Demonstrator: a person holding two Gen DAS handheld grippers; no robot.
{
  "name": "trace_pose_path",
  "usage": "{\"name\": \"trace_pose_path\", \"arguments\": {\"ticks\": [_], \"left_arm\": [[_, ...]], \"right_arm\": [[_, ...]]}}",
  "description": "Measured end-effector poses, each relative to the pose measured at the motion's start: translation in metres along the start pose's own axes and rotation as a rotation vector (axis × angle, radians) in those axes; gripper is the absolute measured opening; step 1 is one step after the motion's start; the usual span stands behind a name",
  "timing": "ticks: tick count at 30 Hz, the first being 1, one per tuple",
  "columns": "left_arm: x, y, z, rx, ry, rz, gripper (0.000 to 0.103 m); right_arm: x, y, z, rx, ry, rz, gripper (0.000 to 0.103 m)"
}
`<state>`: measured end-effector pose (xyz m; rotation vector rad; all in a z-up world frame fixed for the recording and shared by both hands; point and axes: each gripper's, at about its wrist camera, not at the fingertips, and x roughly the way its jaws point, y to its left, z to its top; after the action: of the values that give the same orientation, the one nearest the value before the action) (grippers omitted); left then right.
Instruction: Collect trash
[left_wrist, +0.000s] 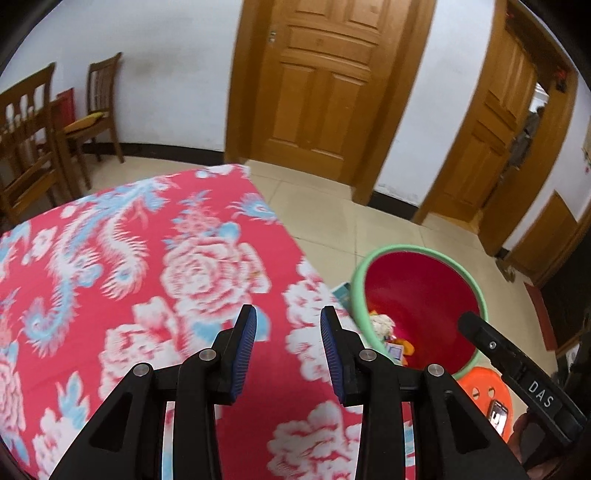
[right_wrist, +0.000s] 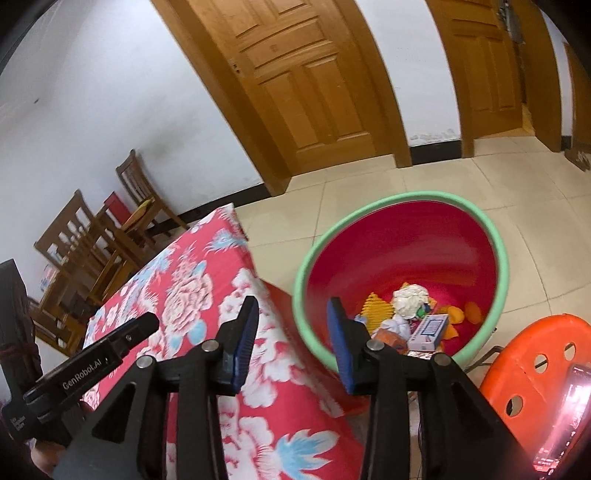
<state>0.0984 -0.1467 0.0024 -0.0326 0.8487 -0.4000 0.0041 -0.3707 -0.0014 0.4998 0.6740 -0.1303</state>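
Over the worktop (left_wrist: 129, 258) left of the bin (right_wrist: 402, 273), both claws (left_wrist: 288, 354) (right_wrist: 291, 343) are hanging apart and empty, needing a sweep back for remaining trash.

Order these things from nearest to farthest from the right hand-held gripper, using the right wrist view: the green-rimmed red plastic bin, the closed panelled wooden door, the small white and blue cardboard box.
From the right hand-held gripper:
1. Small white and blue cardboard box, in the bin bottom, just right.
2. Green-rimmed red plastic bin, far rim, on the floor beyond.
3. Closed panelled wooden door, at the back wall.
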Motion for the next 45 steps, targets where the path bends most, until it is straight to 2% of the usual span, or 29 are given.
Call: {"name": "trace_pose_path", "arguments": {"ticks": [3,6,10,14,16,18,30,45], "left_arm": [[-0.013,0.013,-0.003,-0.020,-0.019,0.035,0.051],[-0.024,0.024,-0.006,-0.033,-0.040,0.058,0.052],[-0.037,0.034,-0.010,-0.047,-0.060,0.091,0.060],[-0.048,0.044,-0.014,-0.063,-0.079,0.139,0.065],[-0.054,0.049,-0.016,-0.075,-0.087,0.160,0.066],[-0.057,0.053,-0.018,-0.086,-0.091,0.173,0.066],[-0.067,0.072,-0.029,-0.140,-0.096,0.227,0.066],[-0.073,0.073,-0.033,-0.145,-0.108,0.243,0.066]], "right_arm": [[-0.001,0.012,-0.005,-0.025,0.006,0.016,0.045],[-0.001,0.024,-0.009,-0.048,0.013,0.031,0.048],[-0.001,0.037,-0.014,-0.073,0.022,0.043,0.059],[-0.003,0.048,-0.019,-0.099,0.033,0.055,0.064],[-0.003,0.053,-0.021,-0.117,0.041,0.055,0.073],[-0.004,0.058,-0.025,-0.133,0.048,0.063,0.077],[-0.007,0.075,-0.035,-0.181,0.066,0.071,0.078],[-0.007,0.078,-0.037,-0.186,0.068,0.070,0.078]]}}
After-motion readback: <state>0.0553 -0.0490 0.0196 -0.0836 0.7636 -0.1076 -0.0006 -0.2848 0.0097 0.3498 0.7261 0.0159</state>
